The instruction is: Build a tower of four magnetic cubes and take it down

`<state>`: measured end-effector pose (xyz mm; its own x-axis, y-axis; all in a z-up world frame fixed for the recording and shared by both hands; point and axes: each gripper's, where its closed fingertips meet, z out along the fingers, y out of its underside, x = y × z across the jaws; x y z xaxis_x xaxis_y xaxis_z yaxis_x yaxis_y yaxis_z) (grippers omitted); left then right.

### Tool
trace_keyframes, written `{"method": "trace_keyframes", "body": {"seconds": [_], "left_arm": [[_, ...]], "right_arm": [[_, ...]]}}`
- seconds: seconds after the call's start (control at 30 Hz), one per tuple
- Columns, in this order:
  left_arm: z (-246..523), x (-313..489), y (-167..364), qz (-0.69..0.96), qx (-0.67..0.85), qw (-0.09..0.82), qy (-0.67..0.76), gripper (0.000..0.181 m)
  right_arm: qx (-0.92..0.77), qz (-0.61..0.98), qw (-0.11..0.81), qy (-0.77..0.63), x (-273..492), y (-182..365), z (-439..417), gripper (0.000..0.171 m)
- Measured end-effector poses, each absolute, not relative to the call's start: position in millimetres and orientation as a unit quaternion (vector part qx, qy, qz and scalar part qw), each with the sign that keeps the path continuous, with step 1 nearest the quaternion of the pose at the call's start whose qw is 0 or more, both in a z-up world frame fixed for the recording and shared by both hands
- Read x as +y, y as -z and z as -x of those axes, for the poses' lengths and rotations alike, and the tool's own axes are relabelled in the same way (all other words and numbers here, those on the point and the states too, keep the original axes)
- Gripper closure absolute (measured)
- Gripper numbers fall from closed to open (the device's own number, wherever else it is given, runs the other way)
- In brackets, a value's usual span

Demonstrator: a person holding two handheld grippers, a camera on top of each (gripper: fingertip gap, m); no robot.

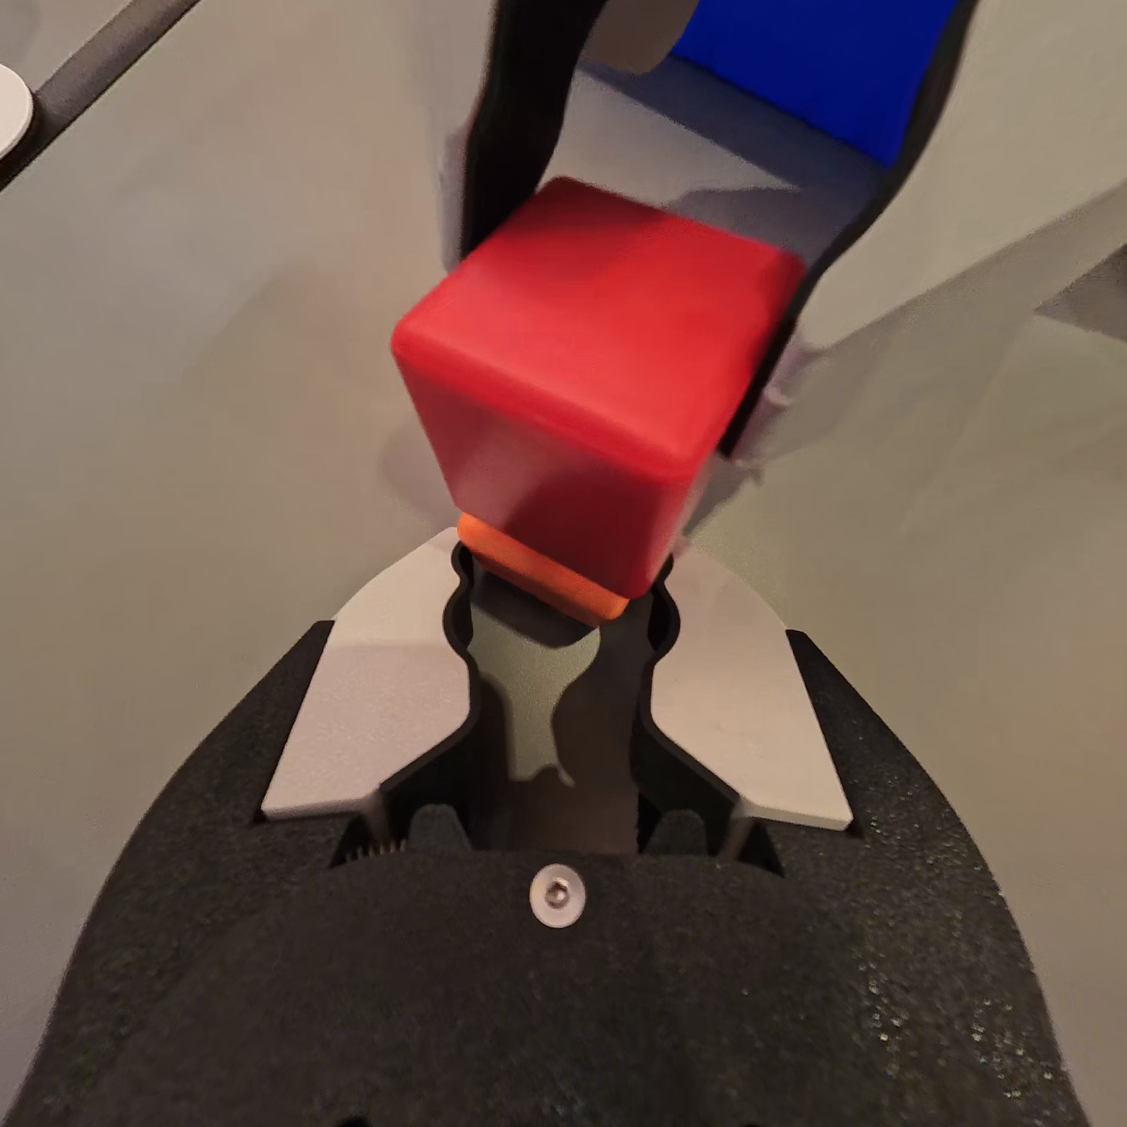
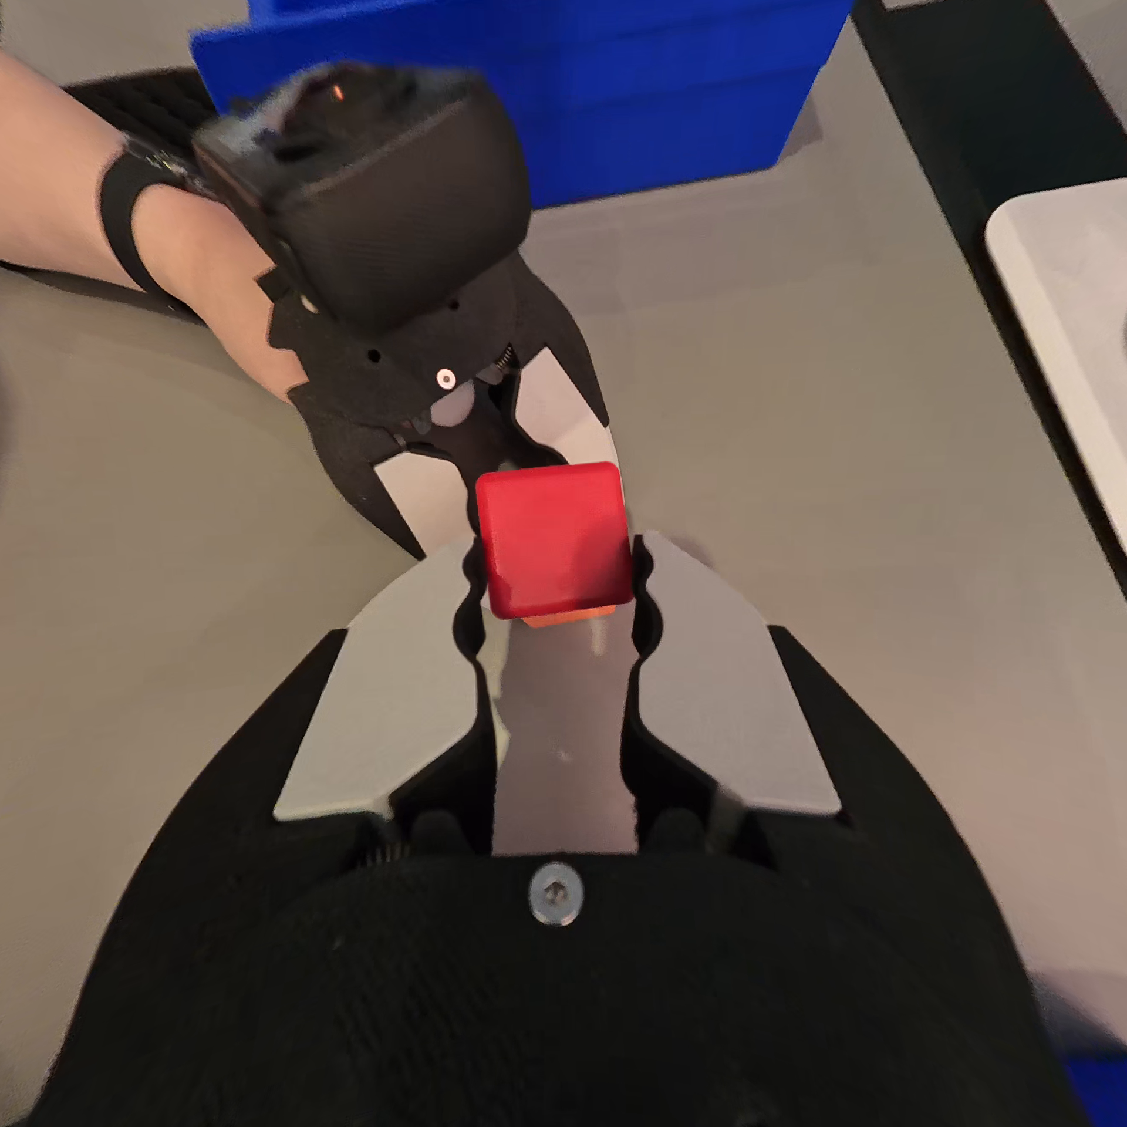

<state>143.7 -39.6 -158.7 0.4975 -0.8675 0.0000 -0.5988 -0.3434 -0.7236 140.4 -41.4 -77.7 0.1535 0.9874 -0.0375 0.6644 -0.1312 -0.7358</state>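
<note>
At the left of the right wrist view, a person's bare forearm with a black wrist strap point(image 2: 122, 201) reaches in from the upper left edge, carrying the black left gripper point(image 2: 536, 488), whose tips come down to the far side of the cubes. In the centre of the frame sits the glossy red plastic cube point(image 2: 552, 536), stacked on an orange cube point(image 2: 552, 619) of which only a thin strip shows beneath it. The right gripper point(image 2: 552, 573) straddles the red cube from the near side, its grey fingers point(image 2: 689, 610) close against the cube's flanks; it looks clamped on it, though motion blur leaves the contact a little uncertain. Behind, across the top of the frame, stands a blue plastic bin point(image 2: 610, 91), and a white tray edge point(image 2: 1061, 341) shows at the right.

In the left wrist view the same red cube fills the middle, the orange one peeking out below it, right between the left gripper's tips. Those jaws appear closed on the orange cube, probably to pin the lower block so the magnets do not drag it along. Whether more cubes lie under the orange one cannot be told.

The two-handed hold suggests a separation or a seating of the top cube on the grey tabletop point(image 2: 793, 366).
</note>
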Motion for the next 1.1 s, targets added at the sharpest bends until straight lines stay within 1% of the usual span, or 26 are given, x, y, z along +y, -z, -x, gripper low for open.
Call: {"method": "trace_keyframes", "body": {"seconds": [0.13, 0.23, 0.33, 0.43, 0.5, 0.57, 0.63, 0.7, 0.83, 0.93, 1.03, 1.1], "left_arm": [[-144, -40, 159, 0.796, 0.461, 0.340, 0.197, 0.126], [-144, -40, 159, 0.796, 0.460, 0.340, 0.197, 0.126], [-143, -40, 159, 0.796, 0.460, 0.340, 0.197, 0.126], [-143, -40, 159, 0.796, 0.460, 0.340, 0.197, 0.126], [-143, -40, 159, 0.796, 0.460, 0.340, 0.197, 0.126], [-143, -40, 159, 0.796, 0.460, 0.340, 0.197, 0.126], [-144, -40, 159, 0.796, 0.460, 0.340, 0.197, 0.126], [-143, -40, 159, 0.796, 0.460, 0.341, 0.197, 0.126], [-144, -40, 159, 0.796, 0.460, 0.340, 0.197, 0.126], [-144, -40, 159, 0.796, 0.460, 0.340, 0.197, 0.126], [-144, -40, 159, 0.795, 0.461, 0.340, 0.198, 0.126], [-144, -40, 159, 0.795, 0.461, 0.340, 0.198, 0.126]], "right_arm": [[-0.579, 0.696, 0.324, -0.274, -37, 55, -155, 0.124], [-0.568, 0.688, 0.367, -0.263, -37, 19, -182, 0.124], [-0.542, 0.689, 0.415, -0.244, -42, -21, -234, 0.124], [-0.497, 0.725, 0.430, -0.204, -41, -26, -301, 0.124], [-0.470, 0.764, 0.403, -0.184, -38, -4, -340, 0.124], [-0.474, 0.797, 0.327, -0.181, -46, 36, -361, 0.124], [-0.507, 0.806, 0.244, -0.183, -59, 78, -366, 0.123], [-0.540, 0.795, 0.188, -0.200, -70, 105, -359, 0.123], [-0.544, 0.803, 0.147, -0.195, -70, 122, -352, 0.122], [-0.510, 0.827, 0.123, -0.203, -72, 126, -357, 0.121], [-0.488, 0.838, 0.112, -0.216, -75, 126, -360, 0.110], [-0.472, 0.846, 0.120, -0.218, -72, 120, -364, 0.109]]}}
